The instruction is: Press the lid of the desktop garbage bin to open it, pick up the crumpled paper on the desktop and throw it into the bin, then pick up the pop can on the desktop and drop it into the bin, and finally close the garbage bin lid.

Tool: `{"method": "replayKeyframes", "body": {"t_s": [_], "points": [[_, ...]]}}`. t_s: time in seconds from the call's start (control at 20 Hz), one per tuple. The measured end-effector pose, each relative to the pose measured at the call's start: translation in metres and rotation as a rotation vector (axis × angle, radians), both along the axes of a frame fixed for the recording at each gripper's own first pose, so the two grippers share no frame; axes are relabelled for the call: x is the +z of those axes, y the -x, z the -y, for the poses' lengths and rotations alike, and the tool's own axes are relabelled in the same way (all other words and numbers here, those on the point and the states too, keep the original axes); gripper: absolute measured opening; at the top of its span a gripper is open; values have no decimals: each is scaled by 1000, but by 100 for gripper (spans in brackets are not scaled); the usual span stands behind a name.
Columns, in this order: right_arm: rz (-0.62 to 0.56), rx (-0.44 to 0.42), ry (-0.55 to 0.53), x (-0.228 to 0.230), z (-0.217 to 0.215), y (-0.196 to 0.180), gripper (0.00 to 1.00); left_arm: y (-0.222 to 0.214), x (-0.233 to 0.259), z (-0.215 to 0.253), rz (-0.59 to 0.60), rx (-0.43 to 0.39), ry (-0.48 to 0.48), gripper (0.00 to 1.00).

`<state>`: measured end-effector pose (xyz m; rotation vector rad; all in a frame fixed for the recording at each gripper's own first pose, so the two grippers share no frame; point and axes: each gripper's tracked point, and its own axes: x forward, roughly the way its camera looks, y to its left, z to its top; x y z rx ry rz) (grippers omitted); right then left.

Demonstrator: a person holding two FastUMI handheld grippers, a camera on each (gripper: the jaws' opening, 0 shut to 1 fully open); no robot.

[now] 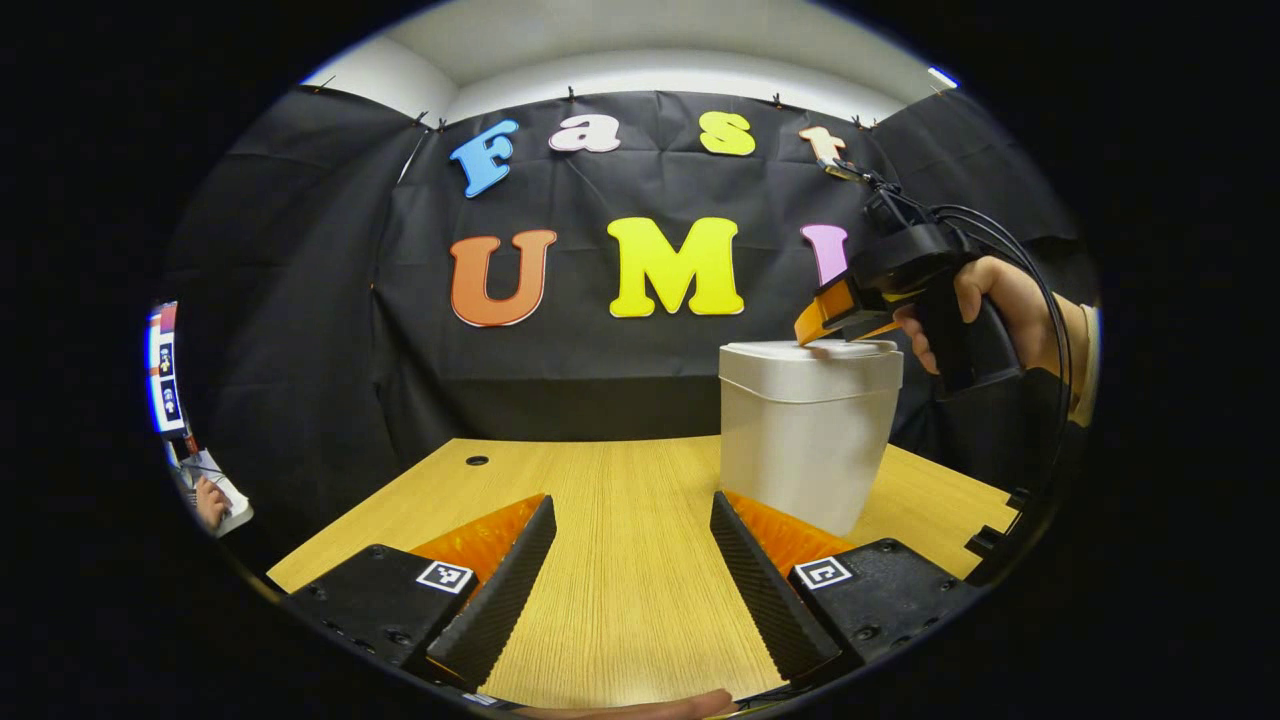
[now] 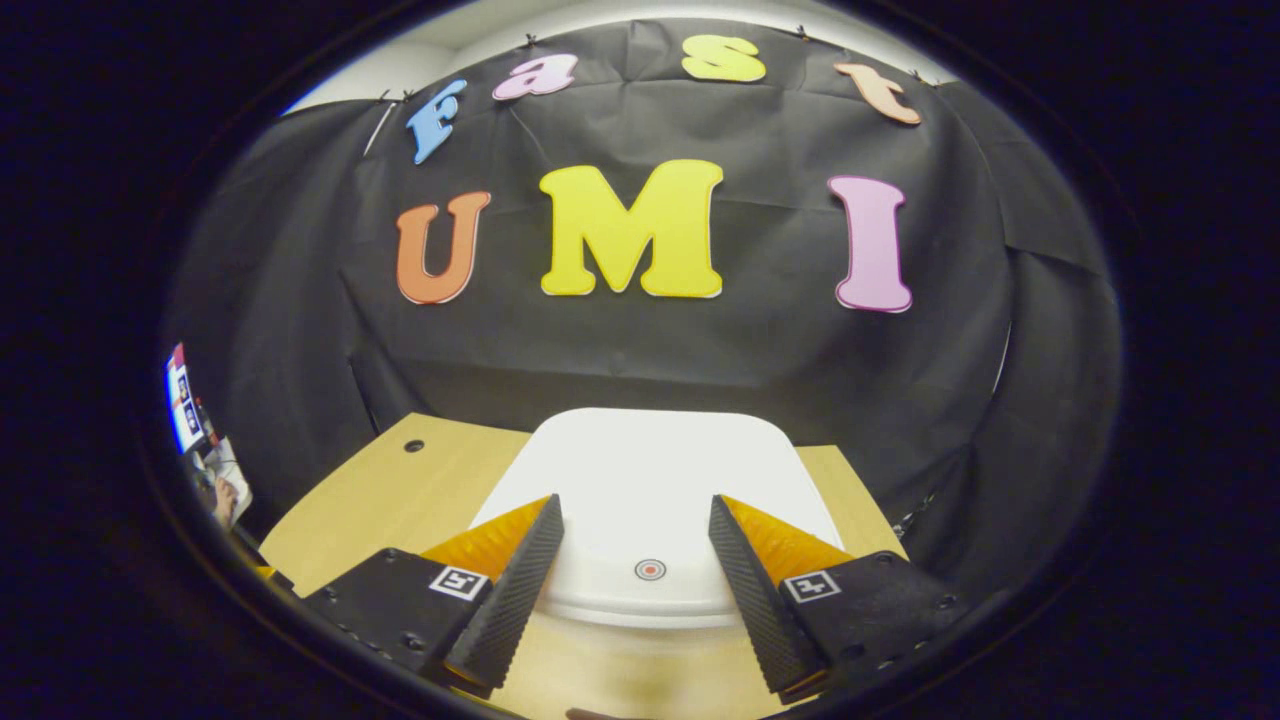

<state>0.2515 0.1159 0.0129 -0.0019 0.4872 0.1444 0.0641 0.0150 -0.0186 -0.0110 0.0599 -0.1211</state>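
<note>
One white plastic desktop bin [image 1: 806, 440] with a closed flat lid [image 2: 650, 480] stands on the light wooden desktop [image 1: 620, 540], just ahead and right of our left gripper [image 1: 632, 580]. We judge step one is in hand: our right gripper [image 2: 636, 590] hangs over the lid, jaws apart and empty, its tips at the lid's near edge to press it. A small red ring mark [image 2: 650, 569] lies between them. The left gripper waits open and empty. We find no legible writing on the bin.

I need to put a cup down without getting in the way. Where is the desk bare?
Bare wood runs from the left gripper to the cable hole, left of the bin. It's crowded at the bin's lid, under the right gripper.
</note>
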Motion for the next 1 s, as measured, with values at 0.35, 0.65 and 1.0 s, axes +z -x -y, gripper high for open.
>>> {"method": "replayKeyframes", "body": {"t_s": [0.35, 0.65, 1.0], "points": [[47, -6, -12, -3, -1, 2, 96, -6, 14, 5, 15, 26, 74, 100], [98, -46, -7, -4, 2, 21, 96, -16, -4, 23, -28, 36, 137, 97], [184, -58, -20, -8, 2, 28, 97, -14, -32, 29, -97, 36, 52, 97]]}}
